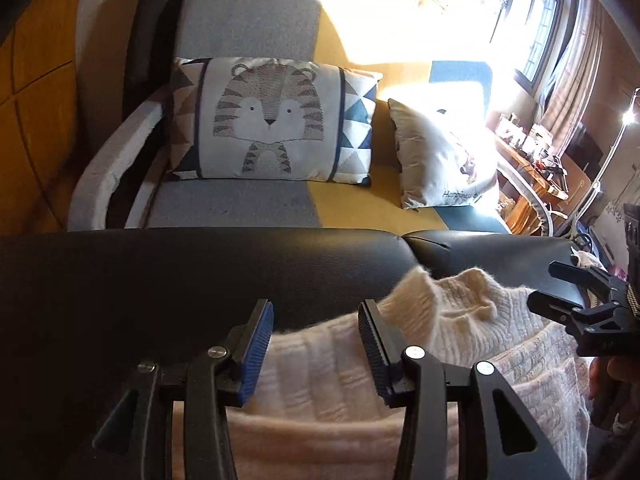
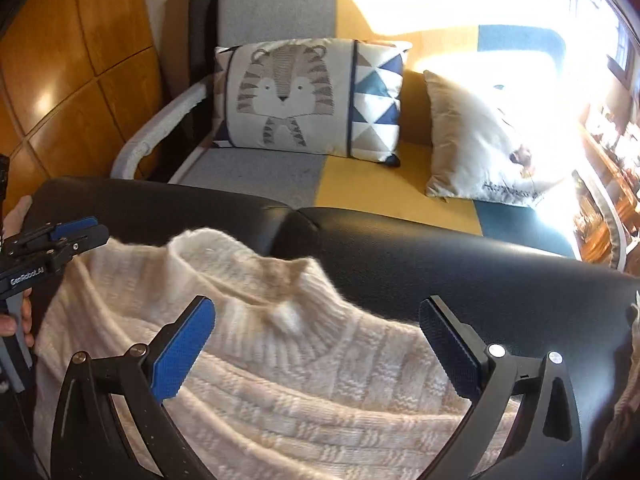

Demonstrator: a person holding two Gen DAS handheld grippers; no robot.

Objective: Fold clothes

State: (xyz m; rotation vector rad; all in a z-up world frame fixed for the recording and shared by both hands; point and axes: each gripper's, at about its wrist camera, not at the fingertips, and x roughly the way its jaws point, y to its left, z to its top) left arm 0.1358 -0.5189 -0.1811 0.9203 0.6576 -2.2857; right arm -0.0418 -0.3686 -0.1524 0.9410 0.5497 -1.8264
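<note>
Where the black padded surface (image 2: 440, 264) fills the middle band of both views, a cream knitted sweater (image 2: 280, 380) lies spread on it, occupying the lower centre of the right wrist view and the lower right of the left wrist view; its ribbed collar (image 2: 224, 256) stands up toward the far edge of the padding, with the cable-knit body running down to the bottom of the frame; the left gripper (image 1: 316, 320) hangs over the sweater's near left edge with its blue-padded jaws partly apart, knit visible in the gap between them but neither pad pressing on it, so it has hold of nothing; the right gripper (image 2: 316, 320) stands over the sweater just below the collar with its jaws spread wide, nothing caught between them; each gripper also shows at the side edge of the other's view, with part of a hand (image 2: 18, 216) on the left one at the left edge of the right wrist view; beyond the padding, in the upper half of both frames, stands a sofa (image 1: 248, 20) in grey, yellow and blue panels; a tiger-print cushion (image 1: 272, 120) leans on its backrest, and a pale cushion (image 1: 440, 160) sits to the right of it in strong sunlight; wooden wall panels (image 2: 72, 72) fill the upper left, and a window (image 1: 532, 24) with curtains shows at the upper right of the left wrist view.
</note>
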